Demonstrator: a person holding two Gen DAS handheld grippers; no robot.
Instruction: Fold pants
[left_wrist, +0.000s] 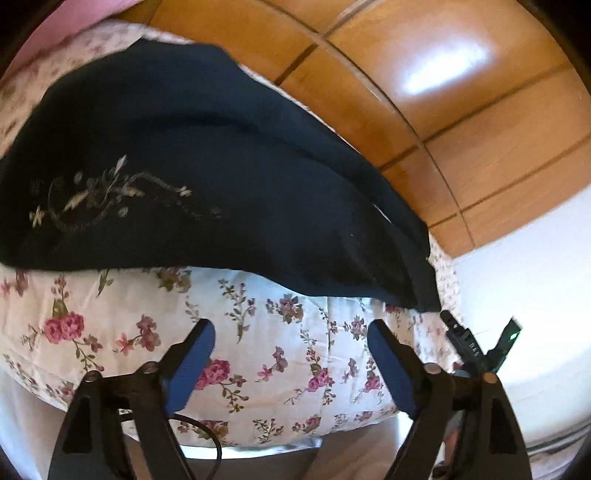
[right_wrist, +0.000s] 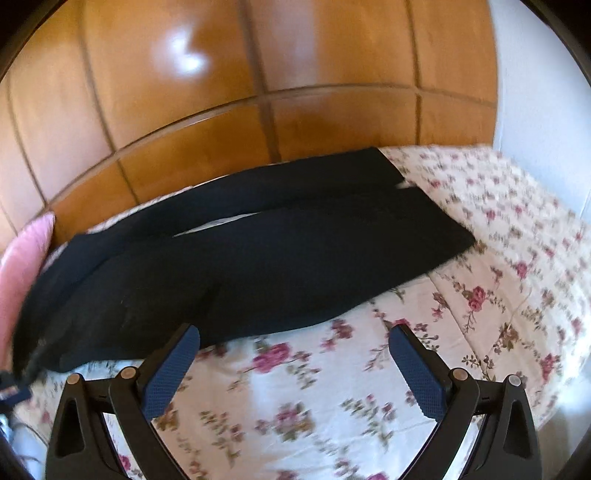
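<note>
The dark pants lay flat on the flowery bed cover, not folded yet, and the left gripper and right gripper were both wide open, holding nothing.

Bare floral bedspread before pants, wooden wall behind

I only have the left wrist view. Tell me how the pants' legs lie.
Observer: In the right wrist view the black pants lie stretched out across the floral bedspread, the two legs side by side with a narrow gap between them.
Operator: Report the right claw.
Observer: The right claw is open over the bedspread at the near edge of the pants, with nothing between its pads.
Operator: Say what sits past the waist end.
Observer: A pink pillow lies beside that end, against the wooden wardrobe.
</note>
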